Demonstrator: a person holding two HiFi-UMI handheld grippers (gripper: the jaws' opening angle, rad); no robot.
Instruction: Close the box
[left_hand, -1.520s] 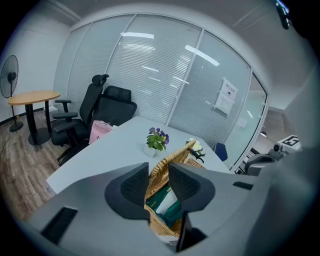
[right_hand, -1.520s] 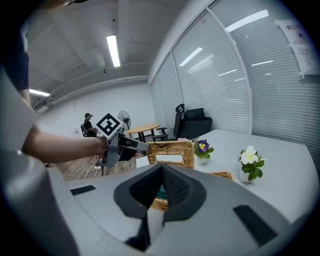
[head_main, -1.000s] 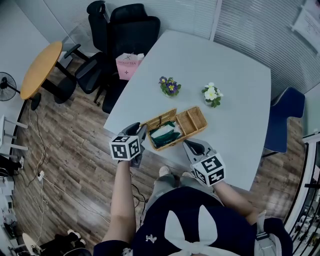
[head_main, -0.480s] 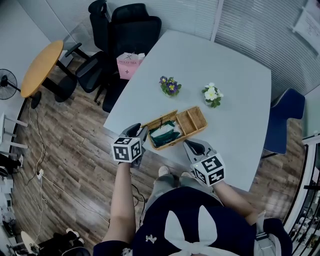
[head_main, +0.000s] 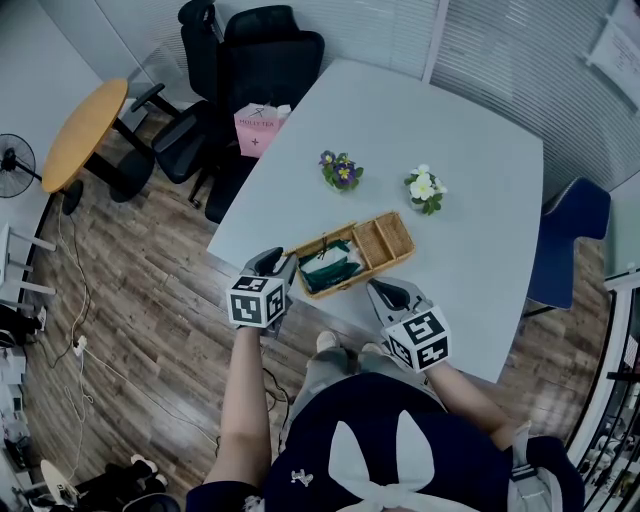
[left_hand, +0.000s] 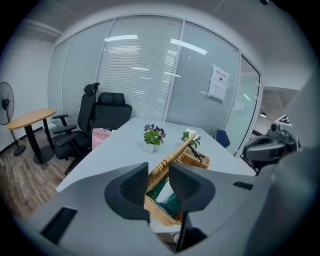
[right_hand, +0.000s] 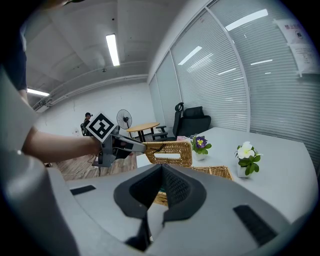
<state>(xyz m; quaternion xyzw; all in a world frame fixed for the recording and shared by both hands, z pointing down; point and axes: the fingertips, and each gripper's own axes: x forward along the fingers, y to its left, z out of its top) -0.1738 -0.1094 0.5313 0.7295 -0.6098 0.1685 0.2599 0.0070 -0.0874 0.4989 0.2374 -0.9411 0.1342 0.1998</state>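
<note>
A wicker box (head_main: 335, 282) with green and white packets (head_main: 328, 265) inside stands near the front edge of the white table (head_main: 455, 120). Its slotted lid (right_hand: 170, 152) stands upright along the far side. My left gripper (head_main: 283, 265) is at the box's left end, shut on the lid's corner. In the left gripper view the lid's rim (left_hand: 177, 155) runs between the pads of the left gripper (left_hand: 159, 170). A flat woven tray part (head_main: 388, 240) lies on the right. My right gripper (head_main: 375, 290) hovers at the box's near side, shut and holding nothing.
A purple flower pot (head_main: 341, 172) and a white flower pot (head_main: 424, 187) stand behind the box. Black office chairs (head_main: 262, 55) with a pink bag (head_main: 257, 128) are at the table's far left. A round wooden table (head_main: 85, 135) and a blue chair (head_main: 572, 235) flank the scene.
The left gripper has rolled slightly and shifted a little, keeping hold of the upright lid. The right gripper has stayed still.
</note>
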